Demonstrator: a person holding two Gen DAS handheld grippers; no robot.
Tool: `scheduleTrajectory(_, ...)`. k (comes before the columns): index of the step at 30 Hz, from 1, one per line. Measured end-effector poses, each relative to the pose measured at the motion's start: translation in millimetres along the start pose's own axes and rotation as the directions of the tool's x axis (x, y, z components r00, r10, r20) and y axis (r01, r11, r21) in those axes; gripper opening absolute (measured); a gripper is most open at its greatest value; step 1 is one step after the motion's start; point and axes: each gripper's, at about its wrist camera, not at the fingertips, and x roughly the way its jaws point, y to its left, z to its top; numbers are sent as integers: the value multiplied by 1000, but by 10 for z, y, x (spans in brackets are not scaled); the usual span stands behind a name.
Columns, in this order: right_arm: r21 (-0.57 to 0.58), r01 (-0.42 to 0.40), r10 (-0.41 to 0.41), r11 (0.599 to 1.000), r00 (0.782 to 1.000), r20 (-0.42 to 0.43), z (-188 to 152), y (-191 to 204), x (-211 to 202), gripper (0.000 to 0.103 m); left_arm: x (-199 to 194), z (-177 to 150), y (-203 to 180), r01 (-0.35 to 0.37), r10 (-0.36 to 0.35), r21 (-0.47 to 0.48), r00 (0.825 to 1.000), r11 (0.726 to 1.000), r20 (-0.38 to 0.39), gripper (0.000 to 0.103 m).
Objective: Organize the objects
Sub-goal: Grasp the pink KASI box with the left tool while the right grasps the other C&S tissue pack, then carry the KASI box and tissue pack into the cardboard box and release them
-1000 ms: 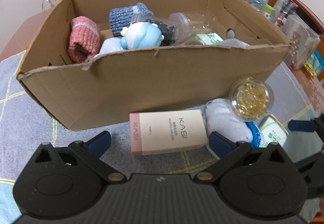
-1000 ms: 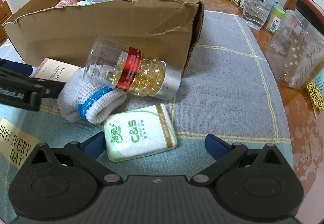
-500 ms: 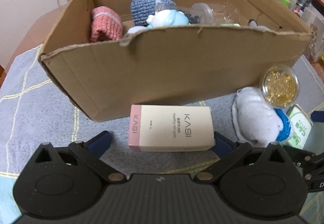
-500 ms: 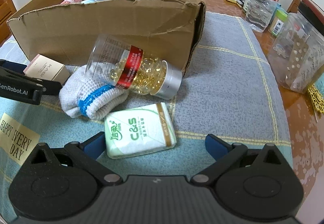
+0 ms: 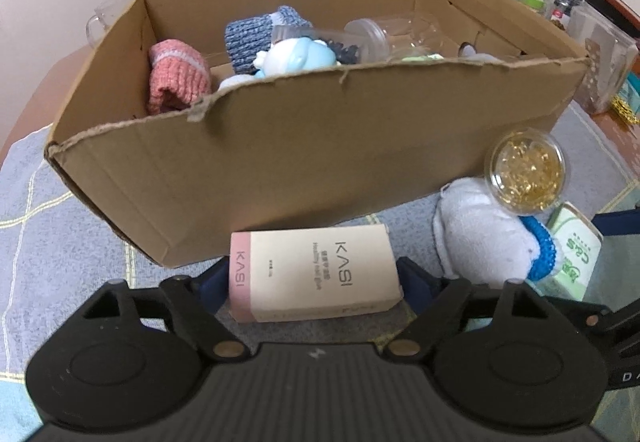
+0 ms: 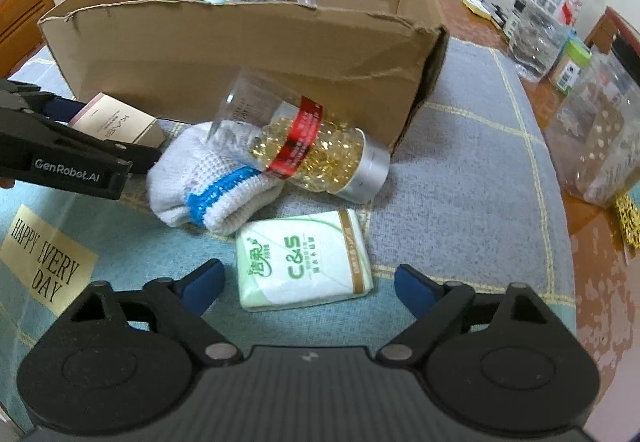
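A cardboard box (image 5: 304, 146) takes up most of the cloth-covered table (image 6: 472, 178), its torn front wall facing us. Inside it lie a pink knit piece (image 5: 176, 78), a blue knit piece (image 5: 252, 38), a pale blue toy (image 5: 296, 56) and a clear jar (image 5: 384, 36) on its side.

In front of the box, near the cloth's middle, a white sock (image 6: 208, 178) with a blue band lies rolled, and a clear bottle (image 6: 304, 146) of golden capsules with a red label rests tilted on it, silver cap toward the right. Just beside the sock sits a green tissue pack (image 6: 304, 262) printed "C&S". On the cloth's left side a yellow patch (image 6: 44, 254) reads "HAPPY EVERY DAY".

The left gripper (image 5: 314, 278), marked "GenRobot.AI" on its side, has its blue-tipped jaws pressed against both ends of a cream and pink carton (image 5: 312, 274) printed "KASI", just before the box's front wall. The right gripper (image 6: 308, 282) hangs with jaws spread wide on either side of the pack, not touching it.
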Motion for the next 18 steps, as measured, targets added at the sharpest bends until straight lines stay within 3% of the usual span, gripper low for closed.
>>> scheduleTrajectory(4, -17, -19, 19, 1000, 1000, 3, 46, 13, 24, 92, -7, -7, 16, 14, -14, -1, 1000, 1000, -4, 82)
scheduleTrajectory(8, -30, -51, 51, 998, 999, -3, 86, 37, 23, 83, -11, -8, 19, 23, -22, 9, 1000, 1000, -8, 82)
scheduleTrajectory(14, -23, -48, 47, 999, 999, -19, 120, 22, 3, 71, -32, -19, 21, 44, -43, 28, 999, 999, -22, 82)
scheduleTrajectory(18, -22, -41, 40, 999, 999, -31, 116, 38, 8, 70, -54, -15, -8, 41, -40, 51, 999, 998, -36, 82)
